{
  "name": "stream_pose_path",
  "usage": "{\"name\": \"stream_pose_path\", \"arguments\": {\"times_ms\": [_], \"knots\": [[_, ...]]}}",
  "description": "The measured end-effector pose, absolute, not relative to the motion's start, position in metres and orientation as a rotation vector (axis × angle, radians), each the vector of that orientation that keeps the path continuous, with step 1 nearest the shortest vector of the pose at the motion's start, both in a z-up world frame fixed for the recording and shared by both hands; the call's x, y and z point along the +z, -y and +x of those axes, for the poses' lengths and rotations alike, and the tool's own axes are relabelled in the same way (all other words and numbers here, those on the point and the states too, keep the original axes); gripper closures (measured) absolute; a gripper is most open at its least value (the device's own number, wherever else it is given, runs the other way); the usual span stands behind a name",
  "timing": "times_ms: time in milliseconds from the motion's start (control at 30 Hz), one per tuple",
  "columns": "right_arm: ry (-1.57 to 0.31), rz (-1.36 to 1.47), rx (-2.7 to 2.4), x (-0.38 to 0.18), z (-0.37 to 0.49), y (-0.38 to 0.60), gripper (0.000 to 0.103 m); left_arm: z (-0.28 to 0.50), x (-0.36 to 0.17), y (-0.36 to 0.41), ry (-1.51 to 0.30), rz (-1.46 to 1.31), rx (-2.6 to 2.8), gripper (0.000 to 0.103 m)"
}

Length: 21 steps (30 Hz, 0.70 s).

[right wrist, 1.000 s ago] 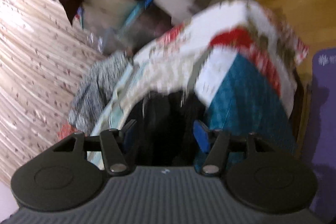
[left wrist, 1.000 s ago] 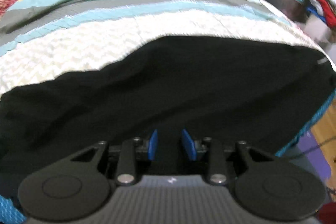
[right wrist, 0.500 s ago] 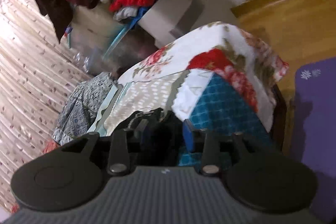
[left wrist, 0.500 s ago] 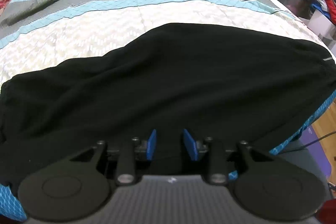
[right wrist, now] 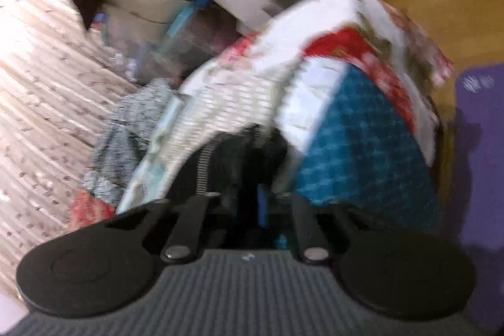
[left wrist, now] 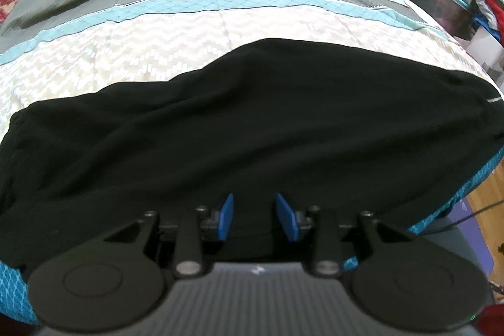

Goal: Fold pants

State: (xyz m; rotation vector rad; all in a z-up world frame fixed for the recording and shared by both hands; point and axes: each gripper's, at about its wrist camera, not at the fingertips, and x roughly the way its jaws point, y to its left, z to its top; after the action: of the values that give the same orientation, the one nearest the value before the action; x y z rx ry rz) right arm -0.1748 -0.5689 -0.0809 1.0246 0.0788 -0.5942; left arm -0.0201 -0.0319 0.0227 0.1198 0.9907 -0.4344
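Black cloth fills the left wrist view: the pants (left wrist: 252,128) lie flat on the quilt (left wrist: 132,52), their long axis running side to side across the camera's line of sight, one end far to the left and the other, with a small pale mark, at the right rim of the bed. The left gripper (left wrist: 256,218) sits at the near long edge of the pants, about midway along them. Its blue pads (left wrist: 226,218) stand apart with a clear gap and nothing pinched between them, so it is released. The cloth lies straight ahead of the fingertips and just under them.

From the right wrist the picture is smeared by motion. The right gripper (right wrist: 252,203) points along the bed's edge, with the pants (right wrist: 233,159) bunched directly in front of it, a ribbed band or zip line showing at their left side. Beyond them the quilt (right wrist: 239,96) drapes over the bed corner, and past that a purple mat (right wrist: 478,147) lies on the wooden floor. The blue pads look drawn close together on the black cloth, probably gripping it, though the blur keeps this from being certain.

Judged from both views, the right gripper holds one end of the pants while the left waits at the middle of the near edge.
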Motion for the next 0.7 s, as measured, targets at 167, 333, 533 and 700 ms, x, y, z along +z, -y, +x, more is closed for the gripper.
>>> {"name": "stream_pose_path", "arguments": {"times_ms": [167,333,533,700], "knots": [[-0.053,0.811,-0.428,-0.024,-0.160,0.523,0.092,-0.007,0.029,0.012,-1.019,-0.026,-0.426,0.072],[-0.168,0.524,-0.162,0.018,-0.105,0.435,0.092,0.005,0.041,-0.019,-1.001,-0.250,-0.418,0.074],[-0.516,0.197,0.121,-0.020,-0.044,0.299,0.086,0.000,0.048,-0.065,-0.942,-0.338,-0.365,0.074],[-0.670,0.023,0.184,-0.052,-0.037,0.239,0.051,-0.009,0.043,-0.107,-0.920,-0.382,-0.320,0.074]]}}
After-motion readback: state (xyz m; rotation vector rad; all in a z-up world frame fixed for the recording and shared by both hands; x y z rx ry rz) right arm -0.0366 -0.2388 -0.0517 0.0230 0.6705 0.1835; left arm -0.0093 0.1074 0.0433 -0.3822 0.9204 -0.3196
